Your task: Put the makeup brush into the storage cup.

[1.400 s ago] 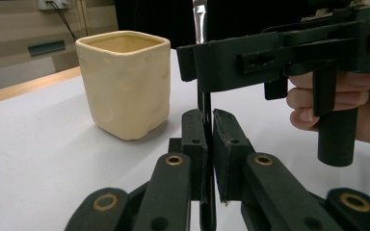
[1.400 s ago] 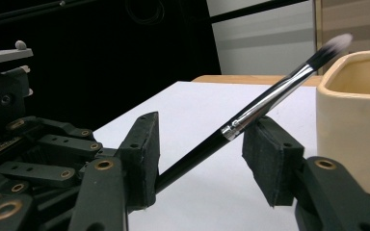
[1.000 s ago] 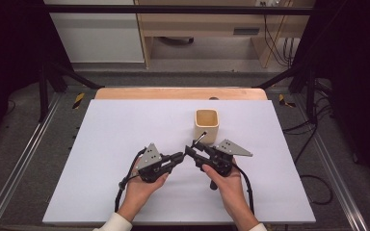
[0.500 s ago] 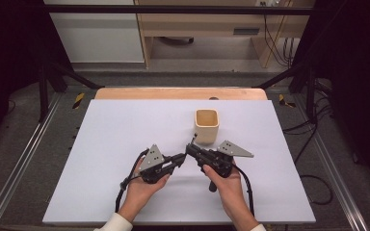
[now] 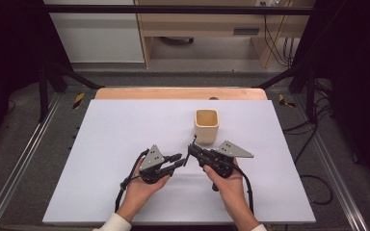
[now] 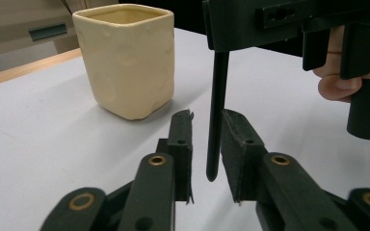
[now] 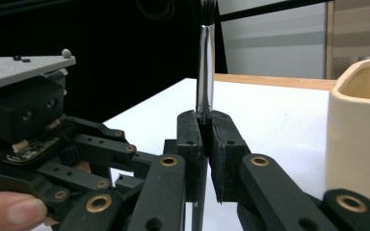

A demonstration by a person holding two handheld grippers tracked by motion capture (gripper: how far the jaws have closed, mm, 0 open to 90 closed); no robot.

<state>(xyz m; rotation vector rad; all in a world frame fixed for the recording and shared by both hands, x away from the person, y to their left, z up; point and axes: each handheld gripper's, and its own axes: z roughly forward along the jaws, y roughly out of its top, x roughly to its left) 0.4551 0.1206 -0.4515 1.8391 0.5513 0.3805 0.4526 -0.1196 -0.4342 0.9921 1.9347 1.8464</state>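
**Right jaws clamped on black pen, left jaws parted around its tip**

Clamped hard on a thin black pen (image 7: 205, 72) in the right gripper (image 5: 193, 150), pads pressed flat against the shaft on both sides, the shaft rising upright out of the grip in the right gripper view. Parted a little in the left gripper (image 5: 178, 161), having just been easing apart, with the pen's lower end (image 6: 215, 120) hanging between the two pads and a sliver of daylight showing on at least one side; not pinching it.

Largest first: white table top (image 5: 125, 125), wide and bare around the work, with a wooden strip along its far edge. Next, cream square cup (image 5: 206, 125), upright on the table, mouth up, just beyond the right gripper and apart from both; close behind the pen in the left gripper view (image 6: 127, 60), at the right edge in the right gripper view (image 7: 361, 139). Then the two grippers, nose to nose near the table's middle, each in a hand coming up from the near edge, tips almost meeting. Smallest, the pen: slim, dark, standing near upright between the two sets of jaws, held off the table, to the near left of the cup.
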